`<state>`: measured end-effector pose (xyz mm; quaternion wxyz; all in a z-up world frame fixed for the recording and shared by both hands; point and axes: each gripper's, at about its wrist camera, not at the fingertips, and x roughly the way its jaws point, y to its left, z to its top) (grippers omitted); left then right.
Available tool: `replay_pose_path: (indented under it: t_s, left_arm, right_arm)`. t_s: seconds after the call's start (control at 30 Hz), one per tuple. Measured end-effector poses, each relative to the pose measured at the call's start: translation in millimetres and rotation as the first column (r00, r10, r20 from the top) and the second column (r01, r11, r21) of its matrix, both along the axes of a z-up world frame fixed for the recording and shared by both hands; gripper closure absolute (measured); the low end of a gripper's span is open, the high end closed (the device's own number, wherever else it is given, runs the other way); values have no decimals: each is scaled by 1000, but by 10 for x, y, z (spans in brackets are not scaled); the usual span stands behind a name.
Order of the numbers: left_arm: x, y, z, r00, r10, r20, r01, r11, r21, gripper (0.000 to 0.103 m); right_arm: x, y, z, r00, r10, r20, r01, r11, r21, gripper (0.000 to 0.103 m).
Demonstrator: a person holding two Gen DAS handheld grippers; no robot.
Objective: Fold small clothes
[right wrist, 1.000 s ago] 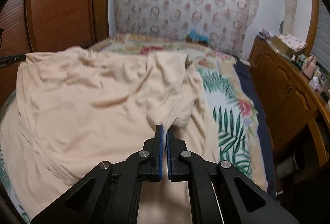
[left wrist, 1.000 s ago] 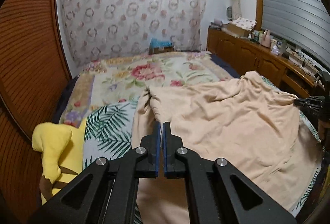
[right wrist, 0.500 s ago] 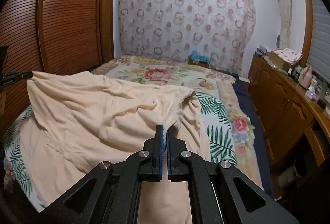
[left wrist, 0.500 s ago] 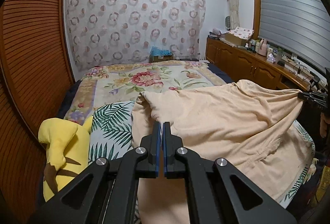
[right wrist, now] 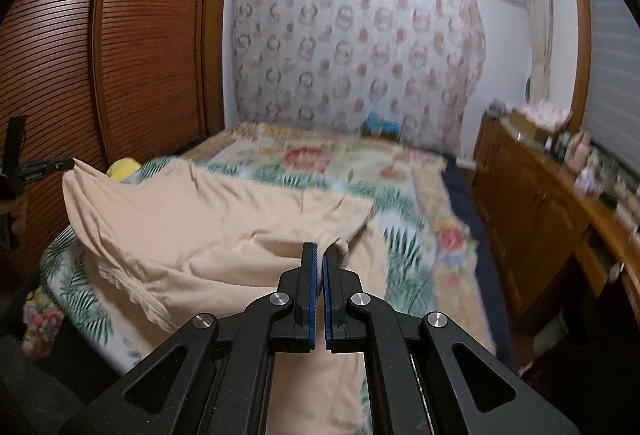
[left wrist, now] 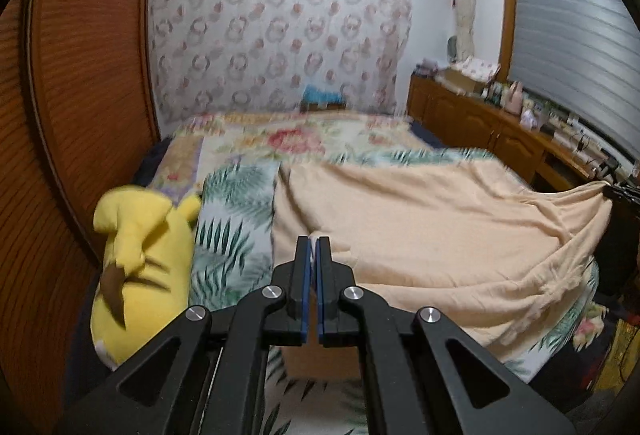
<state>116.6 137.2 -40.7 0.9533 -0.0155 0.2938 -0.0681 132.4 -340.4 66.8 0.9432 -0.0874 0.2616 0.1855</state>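
with the left gripper (left wrist: 313, 247) and right gripper (right wrist: 321, 255) each clamped on a corner of the peach garment (left wrist: 420, 219), we judge we're spreading it over the bed (left wrist: 240, 195); next, lay it flat.

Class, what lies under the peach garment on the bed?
Under the peach garment lies the leaf-and-flower bedspread, showing around its edges. Whatever else it covers is hidden.

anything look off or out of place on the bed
Nothing spilled or damaged. The peach garment is rumpled, stretched between the left gripper and right gripper. A yellow plush lies slumped at the bed's edge.
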Motion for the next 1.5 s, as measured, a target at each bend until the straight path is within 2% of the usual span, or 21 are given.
replay_pose_path:
  t_s: [0.13,0.27,0.33,0.4,0.5,0.57,0.6,0.63,0.7,0.73,0.93,1.2,1.23,1.3,1.33,1.43,1.5]
  left_arm:
    - [68,101,-393,995,30,-90,-31,1000,-7,100]
    - [69,163,-611,989,40,-143,-42,999,-12,99]
    - [73,179,-681,987,39,-158,-42,999,-15,86]
    - [58,162,-712,985,35,-169,-40,999,-26,67]
    - [89,144,-774,982,19,-190,-28,999,-45,65]
    - [120,112,-800,980,23,-200,-30,999,-36,64]
    - [142,95,-818,978,21,-208,-28,999,-33,64]
    - [164,86,-831,977,22,-213,-29,999,-30,64]
    - [202,74,-853,974,24,-224,-30,999,-23,64]
    - [213,71,-864,973,26,-229,-32,999,-24,64]
    - [249,58,-892,969,40,-242,-45,999,-17,64]
    - [288,29,-896,970,40,-241,-43,999,-8,64]
    - [292,24,-895,970,34,-239,-38,999,-9,66]
    - [296,16,-894,972,0,-235,-9,999,-35,91]
    - [293,2,-889,972,-19,-235,7,999,-48,96]
    - [254,-72,-833,978,-33,-208,26,999,-36,97]
    - [224,-120,-764,980,-54,-189,43,997,-60,98]
  right_arm:
    - [121,-4,-477,993,-17,-115,16,1000,-13,101]
    - [219,-30,-766,984,-42,-171,40,999,-20,101]
    - [286,-61,-847,981,-52,-186,50,999,-15,101]
    - [352,-62,-879,980,-55,-193,52,998,-17,101]
    - [406,-50,-912,981,-62,-186,56,998,-38,100]
    - [394,-11,-926,982,-70,-177,62,997,-51,93]
    - [317,29,-872,982,-78,-171,69,996,-60,86]
    - [341,41,-879,982,-90,-165,80,994,-69,75]
    - [320,47,-845,983,-90,-161,81,995,-62,61]
    - [273,58,-834,984,-86,-159,78,996,-51,57]
    - [143,121,-834,986,-48,-158,48,999,-6,56]
    - [209,388,-1020,983,12,-181,-10,1000,12,56]
    - [227,405,-1041,983,19,-184,-16,1000,17,56]
    - [253,437,-1082,981,33,-193,-28,999,27,55]
    - [262,443,-1103,980,36,-198,-31,999,26,51]
    - [305,438,-1180,978,28,-205,-25,999,20,49]
    - [309,421,-1195,978,20,-207,-16,1000,25,49]
